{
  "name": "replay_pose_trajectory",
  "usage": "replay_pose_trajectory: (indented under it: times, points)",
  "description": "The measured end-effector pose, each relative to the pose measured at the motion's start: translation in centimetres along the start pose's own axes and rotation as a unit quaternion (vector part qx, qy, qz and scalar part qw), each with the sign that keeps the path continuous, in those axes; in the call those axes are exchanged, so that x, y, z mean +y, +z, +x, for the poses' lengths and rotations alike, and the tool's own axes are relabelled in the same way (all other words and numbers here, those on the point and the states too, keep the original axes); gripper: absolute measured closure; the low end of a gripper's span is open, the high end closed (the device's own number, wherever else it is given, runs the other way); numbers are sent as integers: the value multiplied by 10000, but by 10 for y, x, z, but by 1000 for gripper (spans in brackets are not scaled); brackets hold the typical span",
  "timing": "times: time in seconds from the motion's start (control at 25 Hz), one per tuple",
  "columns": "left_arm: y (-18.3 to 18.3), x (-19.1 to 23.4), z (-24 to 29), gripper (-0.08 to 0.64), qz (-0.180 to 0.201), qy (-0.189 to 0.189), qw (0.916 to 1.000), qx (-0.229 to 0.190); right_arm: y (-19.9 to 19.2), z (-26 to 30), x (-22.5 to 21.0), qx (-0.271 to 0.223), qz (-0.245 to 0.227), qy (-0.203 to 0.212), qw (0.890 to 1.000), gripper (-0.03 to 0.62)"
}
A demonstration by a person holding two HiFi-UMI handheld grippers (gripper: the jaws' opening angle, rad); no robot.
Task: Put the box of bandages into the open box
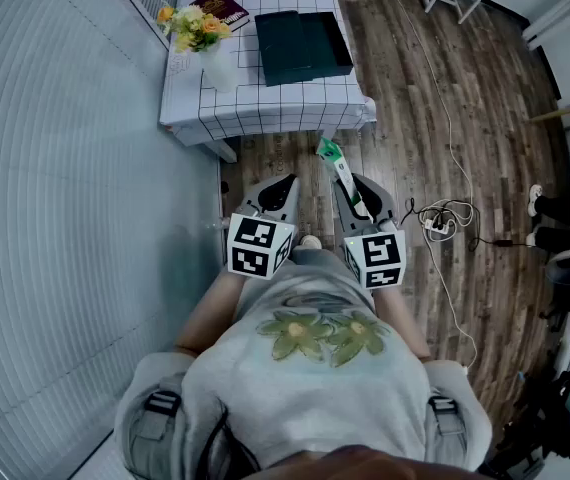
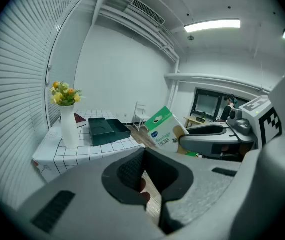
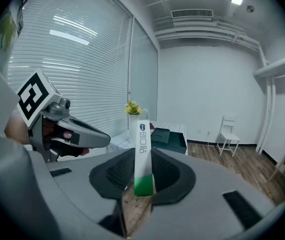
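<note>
While I am looking down from the head view, I am logging the following.

Right hand-held gripper [image 1: 351,190]: I am holding it low in front of my body, and its jaws are clamping the box of bandages [image 1: 336,161]. In the right gripper view the box [image 3: 142,149] is standing upright between the dark pads, narrow edge toward the camera, green end down. The box is up in the air over the wooden floor [image 1: 415,118], well short of the desk [image 1: 265,108].

Left hand-held gripper [image 1: 277,192]: it is hovering just beside the right one. In its own view the jaws are meeting at the tips with nothing between them.

Open box [image 1: 302,46]: dark green, it is lying on the far right part of the desk with its lid folded out beside it.

Vase of yellow flowers [image 1: 205,43]: it is standing on the left part of the desk, near the open box but apart from it.

Dark red book [image 1: 222,8]: it is lying at the back of the desk, behind the vase.

Power strip with a white cable [image 1: 437,223]: it is lying on the floor to my right.

White chair [image 3: 228,136]: it is standing against the far wall.
</note>
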State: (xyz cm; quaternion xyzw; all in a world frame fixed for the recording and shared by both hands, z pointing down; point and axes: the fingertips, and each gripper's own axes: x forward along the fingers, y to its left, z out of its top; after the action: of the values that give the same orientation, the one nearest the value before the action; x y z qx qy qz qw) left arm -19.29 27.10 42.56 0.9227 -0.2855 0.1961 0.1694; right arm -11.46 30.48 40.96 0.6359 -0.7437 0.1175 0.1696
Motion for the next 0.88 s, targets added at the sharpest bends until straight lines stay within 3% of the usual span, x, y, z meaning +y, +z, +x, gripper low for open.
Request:
replay_pose_trajectory:
  times: [0.56,0.88]
  points:
    - [-26,-39,2,552,-93,251,9996,31,-29,-29,-23,-55,-2,140,9999,500]
    - [-11,-43,27,552,-20,196,9998,33,-27,-19,-47,-81,60,129,9999,500]
